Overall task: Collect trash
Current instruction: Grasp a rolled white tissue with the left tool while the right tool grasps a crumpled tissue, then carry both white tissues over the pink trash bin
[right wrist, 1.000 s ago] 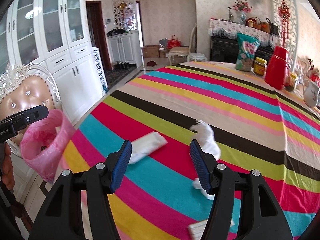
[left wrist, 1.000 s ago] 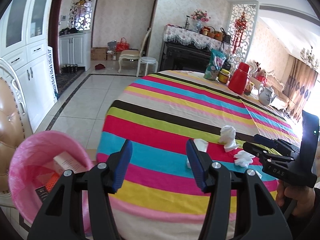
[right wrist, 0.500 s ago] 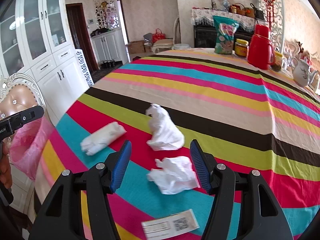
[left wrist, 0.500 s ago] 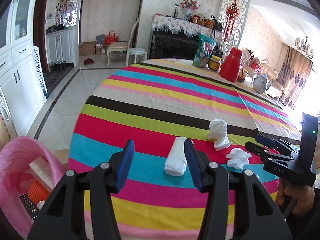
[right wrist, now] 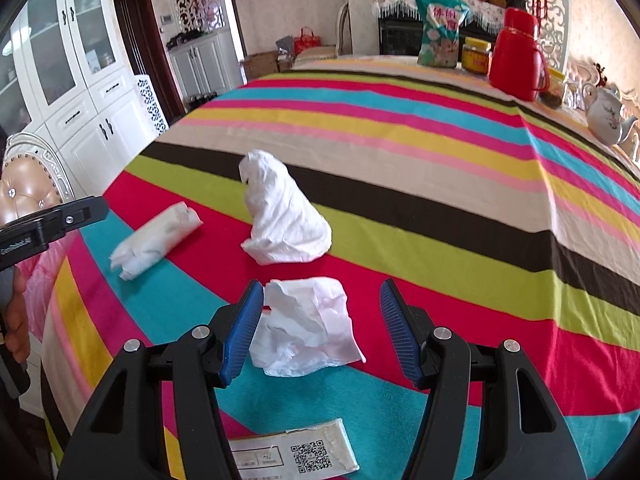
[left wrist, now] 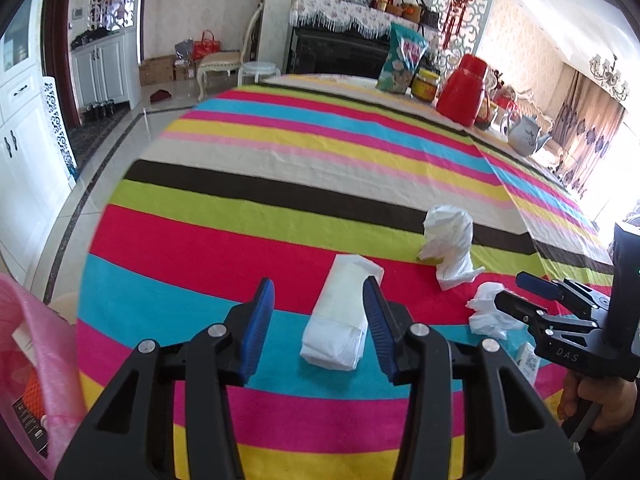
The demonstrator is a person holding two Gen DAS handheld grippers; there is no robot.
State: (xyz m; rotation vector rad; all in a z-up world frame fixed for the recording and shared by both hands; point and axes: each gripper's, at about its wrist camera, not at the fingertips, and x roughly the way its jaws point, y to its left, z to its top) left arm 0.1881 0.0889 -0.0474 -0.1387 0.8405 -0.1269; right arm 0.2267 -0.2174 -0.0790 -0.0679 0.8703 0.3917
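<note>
Two hand-held grippers are in your hands over the striped table (left wrist: 280, 200). Your left hand-held gripper (left wrist: 320, 312) has its jaws partly open and has just been closing them; the folded tissue (left wrist: 340, 316) lies between the blue pads, the right pad just beside it, the left pad clearly apart, so nothing is gripped. Your right hand-held gripper (right wrist: 322, 320) stands about half open around the crumpled tissue (right wrist: 308, 324), whose left edge is at or against the left pad while the right pad is apart from it. In the right view the folded tissue (right wrist: 154, 240) lies at 10 o'clock from that wad, a taller tissue wad (right wrist: 280, 216) at 12 o'clock, and a printed slip (right wrist: 296, 452) at 6 o'clock near the table edge. In the left view the tall wad (left wrist: 448, 244) sits at 2 o'clock from the folded tissue, and the pink bin bag (left wrist: 44, 360) is at 9 o'clock, off the table.
</note>
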